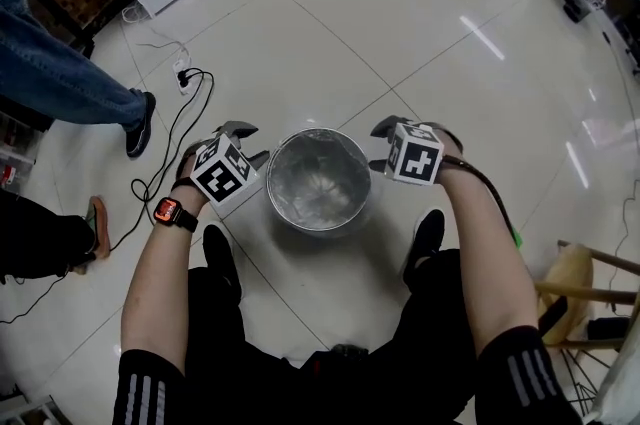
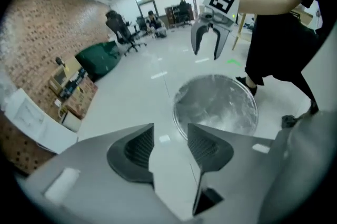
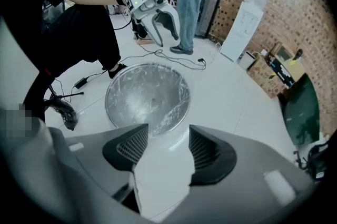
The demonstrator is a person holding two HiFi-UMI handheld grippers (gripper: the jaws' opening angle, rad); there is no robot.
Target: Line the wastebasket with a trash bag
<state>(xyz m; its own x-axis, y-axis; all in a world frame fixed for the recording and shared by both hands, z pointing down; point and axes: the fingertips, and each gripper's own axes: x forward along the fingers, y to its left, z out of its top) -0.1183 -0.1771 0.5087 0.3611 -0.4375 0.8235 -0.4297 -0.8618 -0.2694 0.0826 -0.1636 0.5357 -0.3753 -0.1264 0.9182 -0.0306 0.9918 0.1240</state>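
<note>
Left hand-held gripper (image 2: 170, 130) empty; bag (image 2: 216, 104) faint

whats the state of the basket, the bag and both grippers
basket: upright on the floor, lined
bag: clear, spread open inside the basket
left gripper: open, empty, above the basket's side
right gripper: open, empty, above the opposite side

The head view's left edge cuts off a bystander in jeans (image 1: 50, 73), leaving only legs.
</note>
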